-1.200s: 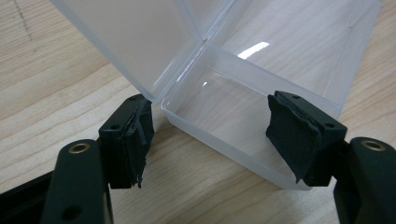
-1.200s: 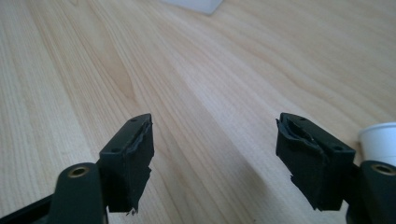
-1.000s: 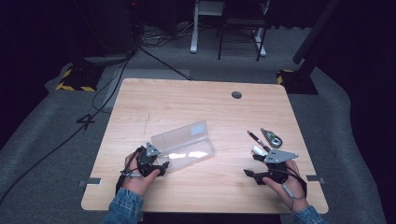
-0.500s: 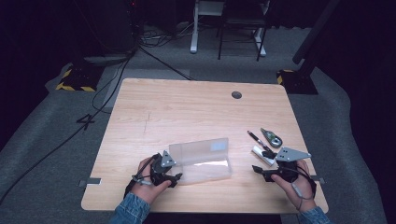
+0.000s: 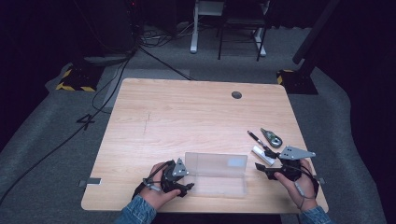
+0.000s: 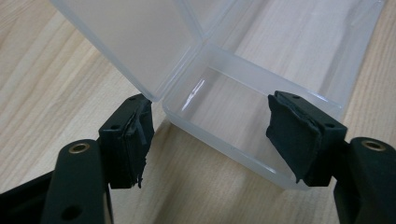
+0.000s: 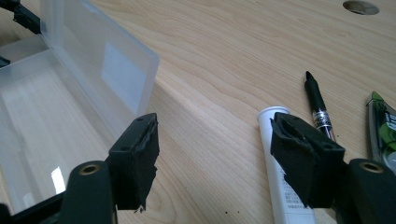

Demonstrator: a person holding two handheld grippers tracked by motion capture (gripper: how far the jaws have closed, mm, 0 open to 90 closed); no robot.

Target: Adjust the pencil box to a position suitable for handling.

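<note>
- Clear plastic box (image 5: pixel 215 176) is lying open near the front edge of the bench (image 5: pixel 187 116), its lid standing up.
- I am gripping its left end wall with my left gripper (image 6: pixel 210 135), jaws closed on it.
- My right gripper (image 7: pixel 215 154) is hovering open over the white tube (image 7: pixel 280 186) near the front right corner; its jaws have just been closing, nothing pinched.

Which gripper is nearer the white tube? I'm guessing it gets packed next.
Right. The right gripper sits just in front of the white tube; the left gripper is across the clear plastic box, at its far end.
</note>
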